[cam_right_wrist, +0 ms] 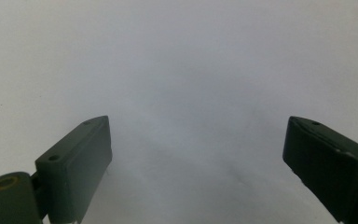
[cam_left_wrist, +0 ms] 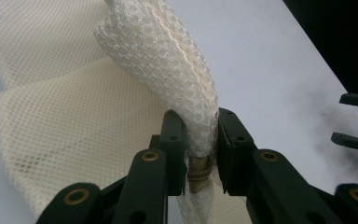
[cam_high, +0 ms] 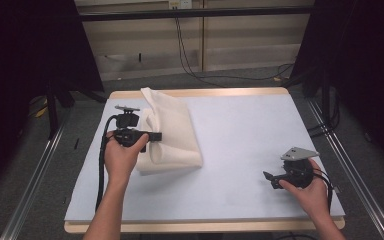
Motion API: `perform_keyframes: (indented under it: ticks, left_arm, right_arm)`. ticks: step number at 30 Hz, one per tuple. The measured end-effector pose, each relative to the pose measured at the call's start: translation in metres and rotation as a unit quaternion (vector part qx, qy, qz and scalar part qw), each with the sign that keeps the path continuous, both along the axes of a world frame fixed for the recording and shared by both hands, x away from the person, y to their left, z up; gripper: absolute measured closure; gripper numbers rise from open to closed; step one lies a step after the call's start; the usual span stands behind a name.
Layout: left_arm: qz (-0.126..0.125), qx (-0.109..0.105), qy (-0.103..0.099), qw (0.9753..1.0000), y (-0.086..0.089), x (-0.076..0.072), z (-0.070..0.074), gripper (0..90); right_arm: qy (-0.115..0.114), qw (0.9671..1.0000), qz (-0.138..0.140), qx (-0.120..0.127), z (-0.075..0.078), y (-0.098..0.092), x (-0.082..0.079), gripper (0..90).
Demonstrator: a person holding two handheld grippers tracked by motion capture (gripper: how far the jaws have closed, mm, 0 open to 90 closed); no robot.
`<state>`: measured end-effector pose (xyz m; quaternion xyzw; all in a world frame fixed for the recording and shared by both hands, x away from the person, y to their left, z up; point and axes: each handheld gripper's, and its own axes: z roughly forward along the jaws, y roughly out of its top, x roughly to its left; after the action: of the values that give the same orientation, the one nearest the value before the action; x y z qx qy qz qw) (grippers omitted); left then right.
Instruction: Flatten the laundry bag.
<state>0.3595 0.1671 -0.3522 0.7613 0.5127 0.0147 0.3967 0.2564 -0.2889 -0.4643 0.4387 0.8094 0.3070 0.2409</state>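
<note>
Pale grey counter [cam_high: 240, 150] under me, dark curtains on either side, cables trailing along the far wall. The cream mesh bag [cam_high: 172, 132] lies on the left half of the counter, folded over on itself, and my left hand-held gripper [cam_left_wrist: 200, 154] is clamped on a bunched ridge of it, jaws pressed tight on the netting with a brass zipper end [cam_left_wrist: 198, 170] caught between them. My right hand-held gripper [cam_high: 272, 179] sits low over bare counter near the right front corner, well apart from the bag, its 2 jaws spread wide and holding nothing.

Here's the risk as I see it: I've pinched only 1 narrow fold (slippery open weave, by the look of it), so a quick pull could slide the mesh out of the jaws, or drag the whole bag along instead of opening it. The zipper metal might also twist in the grip.

My left wrist is turned so the jaws point sideways toward the bag; my right hand [cam_high: 307, 192] cups its tool from behind, jaws aimed left.
</note>
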Motion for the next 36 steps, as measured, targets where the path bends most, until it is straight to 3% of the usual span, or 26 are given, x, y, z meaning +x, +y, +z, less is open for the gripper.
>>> perform_keyframes:
  ticks: [6, 12, 18, 23, 32, 36]
  left_arm:
    - [-0.011, 0.002, -0.007, 0.9999, -0.012, 0.003, 0.004, 74.5]
    - [-0.019, -0.016, -0.017, 0.9995, -0.025, 0.004, 0.008, 73.1]
    - [-0.03, -0.02, -0.022, 0.9991, -0.039, 0.006, 0.009, 71.9]
    - [-0.041, -0.043, -0.018, 0.9981, -0.053, 0.009, 0.006, 66.1]
    - [-0.065, -0.063, -0.037, 0.9952, -0.074, 0.013, 0.001, 38.9]
    - [-0.071, -0.072, -0.037, 0.9942, -0.081, 0.014, 0.003, 31.7]
  right_arm:
    - [0.0, 1.0, 0.0, 0.001, 0.0, 0.0, 0.0, 7.7]
    - [0.002, 1.0, 0.006, 0.001, -0.001, 0.002, 0.0, 7.7]
    - [0.002, 1.0, 0.008, -0.001, -0.001, 0.002, 0.0, 7.7]
    - [0.001, 1.0, 0.009, -0.002, -0.001, 0.002, 0.0, 8.0]
    - [0.001, 1.0, 0.006, 0.001, -0.001, -0.001, 0.0, 8.0]
    - [0.003, 1.0, 0.002, 0.003, -0.001, 0.0, 0.0, 8.0]
